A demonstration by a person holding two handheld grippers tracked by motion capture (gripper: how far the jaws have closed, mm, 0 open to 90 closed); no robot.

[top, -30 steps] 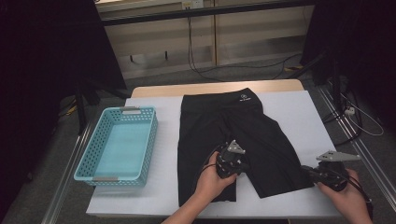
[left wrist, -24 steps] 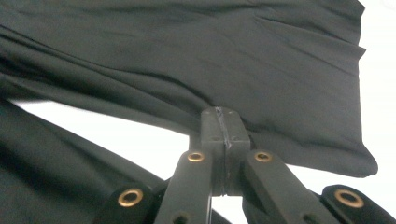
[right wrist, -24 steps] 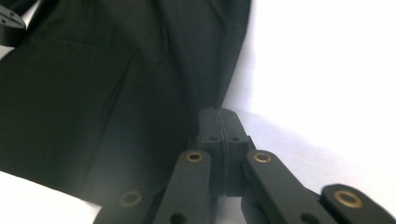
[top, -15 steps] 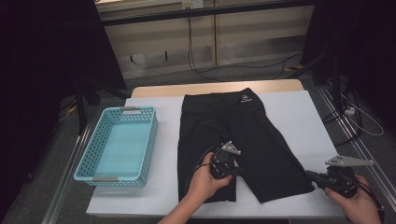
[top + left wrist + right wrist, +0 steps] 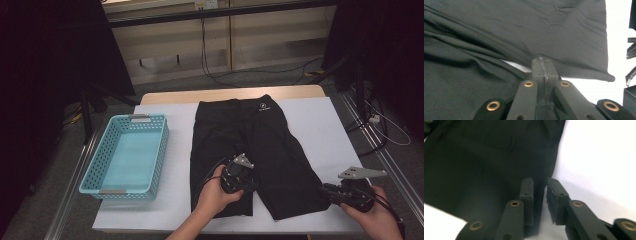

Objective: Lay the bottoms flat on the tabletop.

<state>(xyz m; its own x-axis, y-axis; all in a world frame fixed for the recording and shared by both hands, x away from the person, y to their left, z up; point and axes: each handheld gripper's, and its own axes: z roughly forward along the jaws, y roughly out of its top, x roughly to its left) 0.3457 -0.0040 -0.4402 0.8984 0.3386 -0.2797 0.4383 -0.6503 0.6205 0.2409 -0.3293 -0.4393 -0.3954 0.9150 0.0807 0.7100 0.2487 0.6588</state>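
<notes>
Black shorts bear a small, unreadable white waistband logo.

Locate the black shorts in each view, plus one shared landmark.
High view: black shorts spread flat mid-table, waistband far, legs toward the person.
Left gripper view: fabric across the top and left.
Right gripper view: fabric on the left, up to the jaws.
Shared landmark: white table cover, also and.

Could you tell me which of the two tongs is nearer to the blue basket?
Left. The left tongs rest on the black shorts right of the blue basket; the right tongs sit at the shorts' far edge.
</notes>
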